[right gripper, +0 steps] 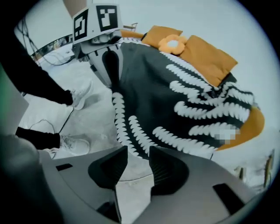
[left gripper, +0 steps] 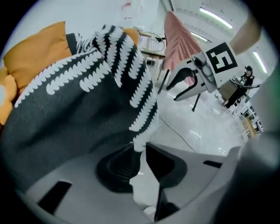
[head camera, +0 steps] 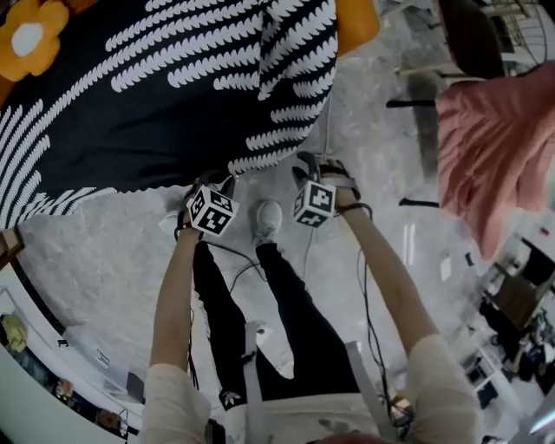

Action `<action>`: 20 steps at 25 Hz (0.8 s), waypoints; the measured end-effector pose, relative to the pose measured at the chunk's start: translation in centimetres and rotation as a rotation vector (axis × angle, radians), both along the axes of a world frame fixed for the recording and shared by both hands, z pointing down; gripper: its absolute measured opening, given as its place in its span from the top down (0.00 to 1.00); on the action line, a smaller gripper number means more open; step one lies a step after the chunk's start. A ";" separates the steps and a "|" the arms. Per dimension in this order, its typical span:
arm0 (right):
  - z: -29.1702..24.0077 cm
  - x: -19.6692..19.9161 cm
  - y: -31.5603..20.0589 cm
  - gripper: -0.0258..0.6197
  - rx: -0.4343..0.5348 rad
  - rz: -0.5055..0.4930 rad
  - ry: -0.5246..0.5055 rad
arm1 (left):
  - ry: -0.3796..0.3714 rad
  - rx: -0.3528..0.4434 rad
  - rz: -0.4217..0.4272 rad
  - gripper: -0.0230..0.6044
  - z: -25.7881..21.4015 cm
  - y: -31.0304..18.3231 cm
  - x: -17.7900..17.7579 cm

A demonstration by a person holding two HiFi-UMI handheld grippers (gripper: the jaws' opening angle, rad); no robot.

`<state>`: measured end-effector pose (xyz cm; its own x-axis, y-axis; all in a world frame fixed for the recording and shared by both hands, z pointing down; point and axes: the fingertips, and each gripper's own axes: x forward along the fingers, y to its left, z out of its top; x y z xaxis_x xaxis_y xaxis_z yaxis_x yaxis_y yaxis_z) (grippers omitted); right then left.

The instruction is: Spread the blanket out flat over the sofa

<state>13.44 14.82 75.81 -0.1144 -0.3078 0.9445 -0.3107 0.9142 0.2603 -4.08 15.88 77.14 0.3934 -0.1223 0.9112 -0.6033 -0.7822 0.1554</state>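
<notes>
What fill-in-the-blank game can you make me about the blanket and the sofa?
The black blanket has a ___ pattern.
The sofa under it is ___.
The small cushion is shaped like a ___.
The cloth hanging off to the right is ___.
Missing words: white, orange, flower, pink.

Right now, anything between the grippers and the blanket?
Nothing visible. The blanket's hanging edge sits right at the tips of the left gripper and the right gripper. Both are open, with only bare floor showing between the jaws. The blanket is draped over the orange sofa.
</notes>
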 end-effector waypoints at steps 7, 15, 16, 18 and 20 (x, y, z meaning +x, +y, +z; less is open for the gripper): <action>-14.1 4.9 -13.6 0.76 0.259 0.434 -0.268 | 0.209 0.215 -0.025 0.83 -13.3 -11.5 7.4; -29.4 11.1 -29.0 0.76 0.566 0.503 -0.313 | 0.436 0.304 -0.113 0.83 -25.9 -24.8 16.2; -30.1 11.4 -30.4 0.76 0.576 0.473 -0.295 | 0.454 0.302 -0.136 0.83 -27.1 -26.1 16.9; -30.4 11.7 -33.3 0.76 0.583 0.424 -0.282 | 0.468 0.300 -0.196 0.83 -28.3 -29.4 18.4; -29.8 11.9 -35.6 0.76 0.575 0.356 -0.278 | 0.461 0.280 -0.287 0.80 -28.0 -32.2 20.1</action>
<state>25.30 -20.77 46.00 -0.1267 -0.8096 0.5732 -0.6882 0.4879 0.5370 15.99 -16.36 49.15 0.6554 -0.4919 0.5731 -0.7156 -0.6471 0.2629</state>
